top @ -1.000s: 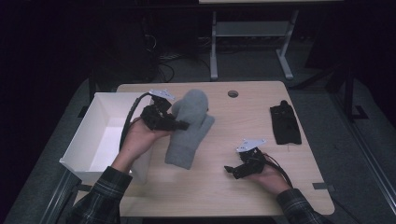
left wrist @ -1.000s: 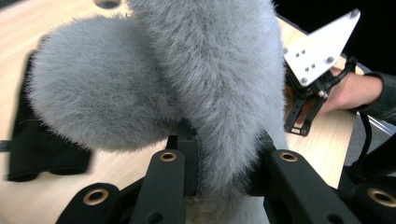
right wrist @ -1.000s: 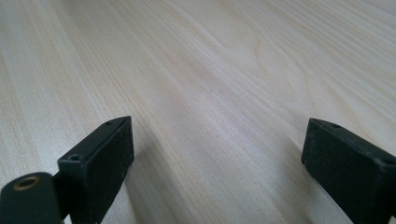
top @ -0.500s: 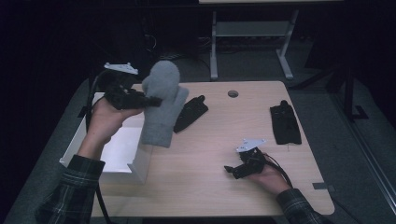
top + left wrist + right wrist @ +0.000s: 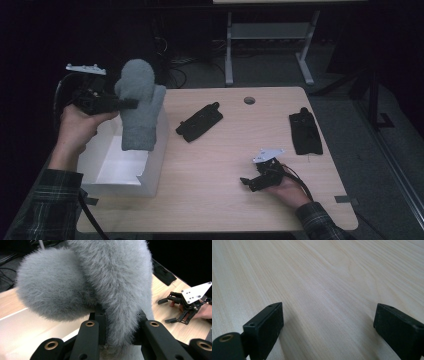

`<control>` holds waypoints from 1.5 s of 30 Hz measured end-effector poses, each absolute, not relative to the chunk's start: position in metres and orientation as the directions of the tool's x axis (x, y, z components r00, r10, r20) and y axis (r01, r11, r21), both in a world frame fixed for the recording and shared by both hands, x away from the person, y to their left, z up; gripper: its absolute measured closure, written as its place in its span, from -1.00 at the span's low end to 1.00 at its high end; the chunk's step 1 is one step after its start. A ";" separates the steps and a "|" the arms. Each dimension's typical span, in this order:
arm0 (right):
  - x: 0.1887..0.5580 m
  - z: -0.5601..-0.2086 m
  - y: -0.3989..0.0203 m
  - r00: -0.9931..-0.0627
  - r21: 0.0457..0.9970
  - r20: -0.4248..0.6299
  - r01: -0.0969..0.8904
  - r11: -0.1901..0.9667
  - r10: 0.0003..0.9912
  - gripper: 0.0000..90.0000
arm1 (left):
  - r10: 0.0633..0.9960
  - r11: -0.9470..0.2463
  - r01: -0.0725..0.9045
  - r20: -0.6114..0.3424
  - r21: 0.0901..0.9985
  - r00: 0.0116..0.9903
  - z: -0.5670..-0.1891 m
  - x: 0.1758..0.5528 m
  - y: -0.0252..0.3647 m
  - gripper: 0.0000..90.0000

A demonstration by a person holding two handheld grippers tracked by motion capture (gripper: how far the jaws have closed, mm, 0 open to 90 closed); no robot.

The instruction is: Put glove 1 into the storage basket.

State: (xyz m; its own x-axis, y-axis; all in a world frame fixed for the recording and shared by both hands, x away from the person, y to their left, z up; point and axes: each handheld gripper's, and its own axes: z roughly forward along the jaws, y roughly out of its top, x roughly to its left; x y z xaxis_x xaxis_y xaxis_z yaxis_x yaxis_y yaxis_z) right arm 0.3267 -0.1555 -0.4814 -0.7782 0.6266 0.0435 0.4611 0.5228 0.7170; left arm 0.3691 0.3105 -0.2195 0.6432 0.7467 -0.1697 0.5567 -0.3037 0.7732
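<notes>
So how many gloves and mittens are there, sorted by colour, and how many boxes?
Fluffy grey mitten, held over the box: 1
Flat black gloves on the wooden table, one mid-table, one at the right: 2
White open cardboard box: 1
Total: 4

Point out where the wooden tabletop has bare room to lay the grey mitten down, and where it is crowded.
Bare wood lies between the white box and the right gripper, below the black glove. Another free patch runs between that glove and the second black glove, under the table's hole. The left edge is crowded: the grey mitten hangs from the left gripper over the box.
</notes>
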 end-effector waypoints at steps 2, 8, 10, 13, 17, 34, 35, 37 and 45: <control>0.327 -0.481 -0.155 -0.778 0.717 0.044 0.461 0.523 0.627 -0.80 | 0.759 -0.291 0.565 -0.173 0.772 0.628 -0.221 0.367 0.320 0.64; 0.327 -0.481 -0.155 -0.777 0.717 0.043 0.461 0.522 0.627 -0.80 | 0.793 -0.284 0.605 -0.174 0.744 0.585 -0.237 0.366 0.343 0.64; 0.327 -0.481 -0.155 -0.777 0.717 0.043 0.462 0.522 0.628 -0.80 | 0.796 -0.272 0.626 -0.195 0.731 0.574 -0.248 0.367 0.348 0.64; 0.327 -0.481 -0.155 -0.776 0.717 0.043 0.462 0.521 0.629 -0.80 | 0.799 -0.262 0.653 -0.219 0.711 0.560 -0.269 0.369 0.353 0.64; 0.327 -0.481 -0.155 -0.776 0.717 0.042 0.462 0.522 0.629 -0.80 | 0.802 -0.269 0.694 -0.244 0.667 0.545 -0.296 0.373 0.356 0.64; 0.327 -0.481 -0.155 -0.775 0.717 0.042 0.463 0.521 0.630 -0.80 | 0.828 -0.311 0.790 -0.259 0.528 0.498 -0.374 0.394 0.356 0.62; 0.327 -0.481 -0.155 -0.775 0.717 0.043 0.463 0.521 0.630 -0.80 | 0.823 -0.319 0.794 -0.263 0.518 0.503 -0.379 0.397 0.356 0.62; 0.327 -0.481 -0.155 -0.775 0.717 0.042 0.463 0.521 0.630 -0.80 | 0.826 -0.319 0.803 -0.268 0.503 0.496 -0.386 0.400 0.355 0.61; 0.327 -0.481 -0.155 -0.775 0.717 0.043 0.463 0.521 0.631 -0.80 | 0.838 -0.313 0.837 -0.285 0.450 0.466 -0.416 0.413 0.353 0.43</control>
